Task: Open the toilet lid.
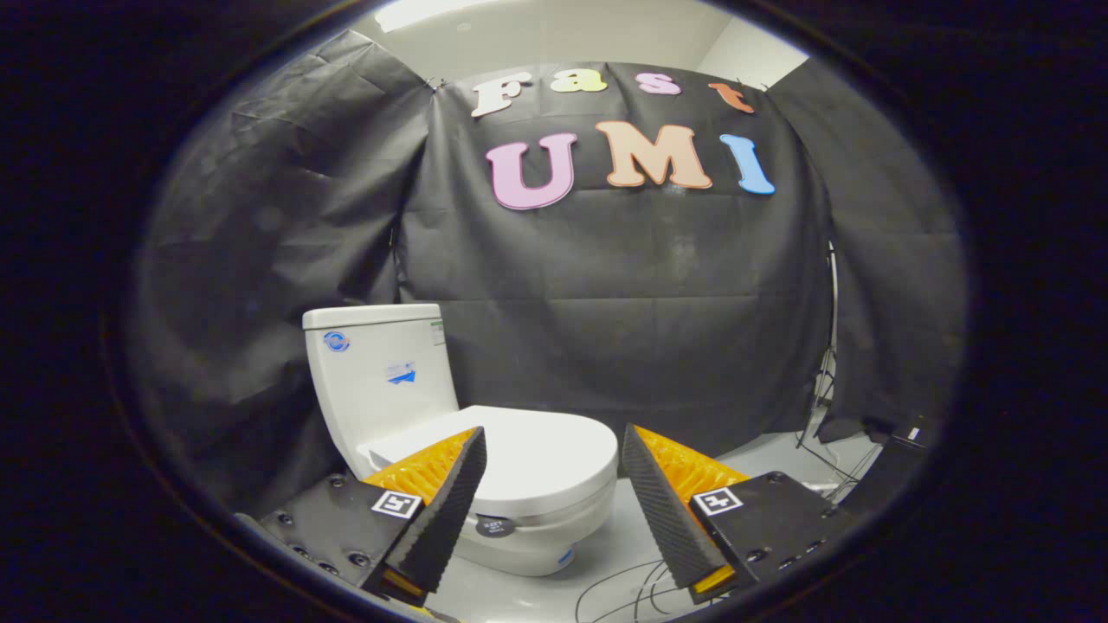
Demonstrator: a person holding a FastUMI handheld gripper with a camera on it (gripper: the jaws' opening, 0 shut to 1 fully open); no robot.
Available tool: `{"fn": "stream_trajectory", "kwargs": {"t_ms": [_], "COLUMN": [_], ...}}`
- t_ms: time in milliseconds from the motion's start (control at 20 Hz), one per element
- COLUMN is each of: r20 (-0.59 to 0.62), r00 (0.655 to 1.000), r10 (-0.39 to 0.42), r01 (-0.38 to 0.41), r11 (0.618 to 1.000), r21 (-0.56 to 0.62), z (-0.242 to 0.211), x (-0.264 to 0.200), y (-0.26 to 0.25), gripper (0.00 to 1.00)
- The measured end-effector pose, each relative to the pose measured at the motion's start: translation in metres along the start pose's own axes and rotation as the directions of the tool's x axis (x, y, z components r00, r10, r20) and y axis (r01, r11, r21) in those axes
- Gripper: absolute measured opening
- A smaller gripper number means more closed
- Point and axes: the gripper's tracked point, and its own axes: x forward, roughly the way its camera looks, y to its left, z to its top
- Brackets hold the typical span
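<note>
Black cloth hangs as a wall behind a pale grey floor (762, 454), and on that floor stands the toilet (485, 467).

Its lid (537, 454) lies flat and closed over the bowl (528, 541), so the opening is not yet begun. The lid sits just ahead of the gripper (554, 472), its near rounded edge showing in the gap between the two fingers (446, 510), a little left of the middle. The fingers stand wide apart and grip nothing; neither one touches the lid.

Behind the lid rises the tank (376, 372), its own cover on, close against the cloth. With lid and cover both shut, what bowl and tank hold cannot be told.

Thin cables (628, 588) loop over the floor near the right finger, and a stand's legs (818, 424) rest far right by the cloth.

As I judge it, the risk lies in the catch: the lid's rim looks thin and smooth, so the fingers could slide off, or hook the seat along with the lid. Lifted too briskly, the lid could strike the tank; let go too early, it could drop back down.
</note>
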Motion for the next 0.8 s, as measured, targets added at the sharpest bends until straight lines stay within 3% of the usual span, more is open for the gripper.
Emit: {"fn": "stream_trajectory", "kwargs": {"t_ms": [300,500,650,800], "r20": [-0.043,-0.241,-0.436,-0.496], "r00": [0.999,0.969,0.900,0.863], "r10": [-0.025,-0.056,0.004,0.096], "r01": [0.027,0.099,0.161,0.199], "r11": [0.999,0.981,0.926,0.838], "r21": [0.040,0.167,0.340,0.509], "z": [-0.010,-0.068,-0.117,-0.135], "x": [0.021,0.030,0.025,0.026], "y": [0.006,-0.001,0.009,0.026], "gripper": [0.98,0.98,0.98,0.98]}}
